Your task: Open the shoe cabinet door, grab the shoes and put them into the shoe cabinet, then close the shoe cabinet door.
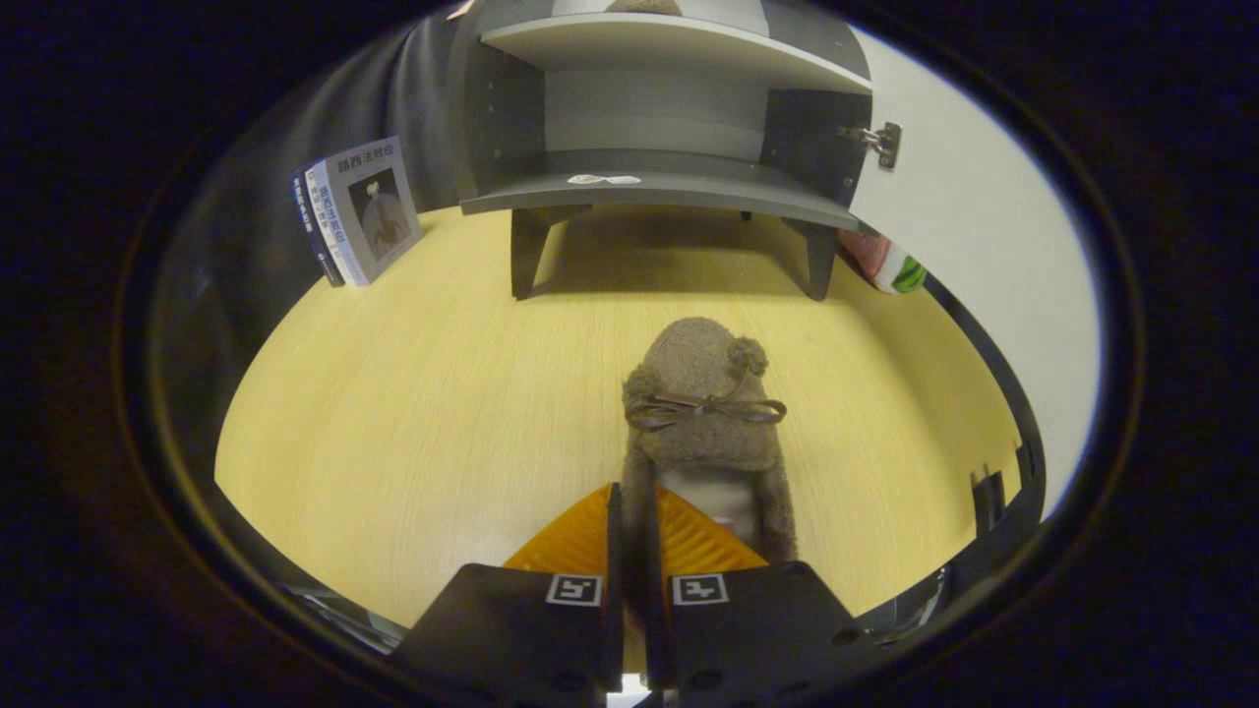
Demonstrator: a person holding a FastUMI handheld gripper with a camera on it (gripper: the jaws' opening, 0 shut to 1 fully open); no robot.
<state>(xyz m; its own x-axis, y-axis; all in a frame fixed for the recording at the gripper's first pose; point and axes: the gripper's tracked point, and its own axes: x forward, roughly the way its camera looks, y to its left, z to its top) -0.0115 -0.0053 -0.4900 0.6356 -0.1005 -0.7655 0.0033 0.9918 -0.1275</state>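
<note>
A brown fuzzy shoe [703, 393] with a thin bow and two pompoms lies on the pale wooden table, toe pointing toward the cabinet. My gripper [630, 503] is shut on the shoe's left side wall near the heel, with one orange finger [575, 543] outside the shoe and the other inside its opening. Beyond the shoe stands the grey shoe cabinet [649, 182] on short legs, its white door [969, 246] swung open to the right. The lower shelf is bare apart from a small white sticker. Another brown fuzzy thing [644, 6] sits on the upper shelf, mostly cut off.
Two books [359, 211] lean against the dark wall left of the cabinet. A red, white and green object [890, 264] lies behind the open door at the cabinet's right leg. Bare table [423, 413] stretches between the shoe and the cabinet.
</note>
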